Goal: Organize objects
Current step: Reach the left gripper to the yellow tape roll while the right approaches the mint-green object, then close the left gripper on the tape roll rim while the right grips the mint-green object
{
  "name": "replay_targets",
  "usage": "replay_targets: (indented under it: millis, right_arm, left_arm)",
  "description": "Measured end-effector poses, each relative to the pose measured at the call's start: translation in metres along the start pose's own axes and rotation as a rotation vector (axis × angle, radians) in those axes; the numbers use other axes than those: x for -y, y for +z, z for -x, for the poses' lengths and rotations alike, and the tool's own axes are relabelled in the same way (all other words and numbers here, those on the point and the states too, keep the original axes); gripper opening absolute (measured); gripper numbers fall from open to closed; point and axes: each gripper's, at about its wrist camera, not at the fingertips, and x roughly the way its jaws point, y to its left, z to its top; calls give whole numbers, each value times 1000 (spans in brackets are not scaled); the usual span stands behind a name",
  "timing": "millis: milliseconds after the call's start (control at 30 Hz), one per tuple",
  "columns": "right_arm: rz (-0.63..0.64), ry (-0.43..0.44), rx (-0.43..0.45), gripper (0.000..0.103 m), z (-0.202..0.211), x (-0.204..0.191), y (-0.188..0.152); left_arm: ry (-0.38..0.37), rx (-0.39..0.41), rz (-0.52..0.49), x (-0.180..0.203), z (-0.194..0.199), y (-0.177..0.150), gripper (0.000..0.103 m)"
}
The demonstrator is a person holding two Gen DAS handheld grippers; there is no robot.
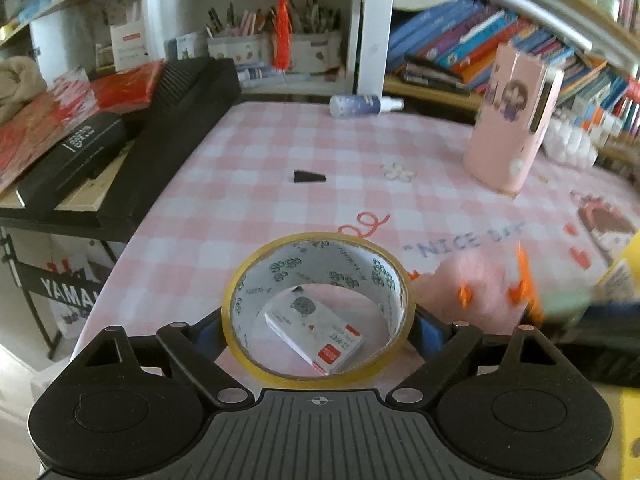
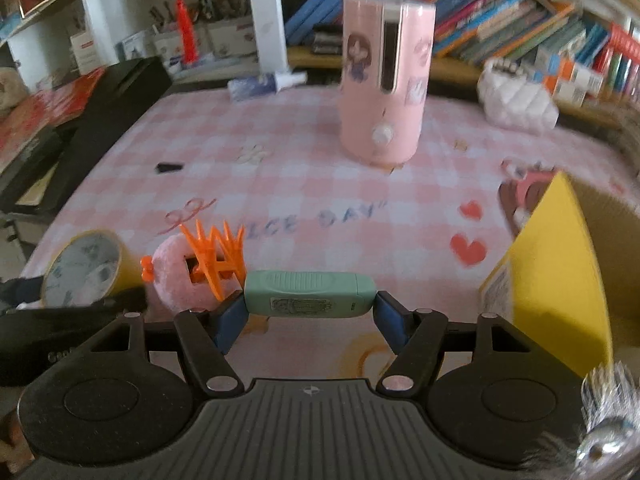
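Tape roll (image 1: 318,308) clamped in left gripper (image 1: 318,320), beside orange claw clip (image 2: 216,258); right gripper (image 2: 310,308) grips green case (image 2: 310,294).

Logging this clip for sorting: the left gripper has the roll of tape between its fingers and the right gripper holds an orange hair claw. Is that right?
Not quite. The right gripper holds the green stapler-like case, as the right wrist view shows; the orange hair claw lies on the table beside it. The left gripper does have the roll of tape between its fingers.
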Motion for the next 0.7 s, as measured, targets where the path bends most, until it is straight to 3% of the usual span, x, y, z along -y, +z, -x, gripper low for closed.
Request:
replay_targets:
  millis: [167, 233, 400, 700]
  right_arm:
    - [1, -31, -60, 66, -1, -4, -15]
    - [-12, -46, -9, 66, 10, -3, -18]
    - [32, -83, 232, 66, 52, -14, -23]
    - [10, -78, 219, 66, 68, -21, -35]
  left_arm:
    - [-35, 52, 13, -2, 25, 0, 91]
    - [-42, 74, 9, -1, 34, -2, 91]
    - [-54, 98, 10, -4, 53, -8, 91]
    - [-68, 133, 1, -13, 82, -21, 91]
